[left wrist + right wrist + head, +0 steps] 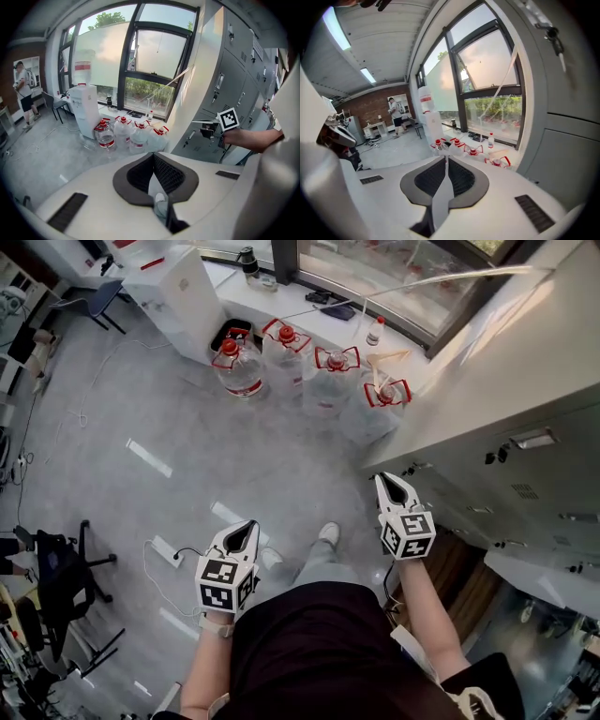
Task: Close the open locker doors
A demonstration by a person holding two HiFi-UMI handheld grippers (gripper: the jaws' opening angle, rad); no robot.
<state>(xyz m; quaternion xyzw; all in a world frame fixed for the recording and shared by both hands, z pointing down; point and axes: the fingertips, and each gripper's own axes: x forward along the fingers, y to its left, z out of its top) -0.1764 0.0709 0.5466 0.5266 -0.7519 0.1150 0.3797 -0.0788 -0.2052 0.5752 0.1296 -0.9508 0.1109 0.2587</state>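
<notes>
A bank of grey lockers [525, 474] runs along my right, and the doors [567, 122] near the gripper are flush, one with a key in its lock [553, 35]. At the lower right a pale panel [539, 579] juts out from the locker front; it looks like an open door. My right gripper [386, 478] is held up just left of the locker front, its jaws shut with nothing between them [446, 158]. My left gripper [246, 524] hangs over the floor beside my leg, jaws together and empty [153, 154]. The left gripper view also shows the right gripper [199, 123] against the lockers [234, 70].
Several large water jugs [281, 352] with red caps stand on the floor ahead, by a white water dispenser [178, 287] and a window ledge [309, 310]. A power strip [167, 551] and a black office chair [66, 587] are on my left. A person [26, 91] stands far off.
</notes>
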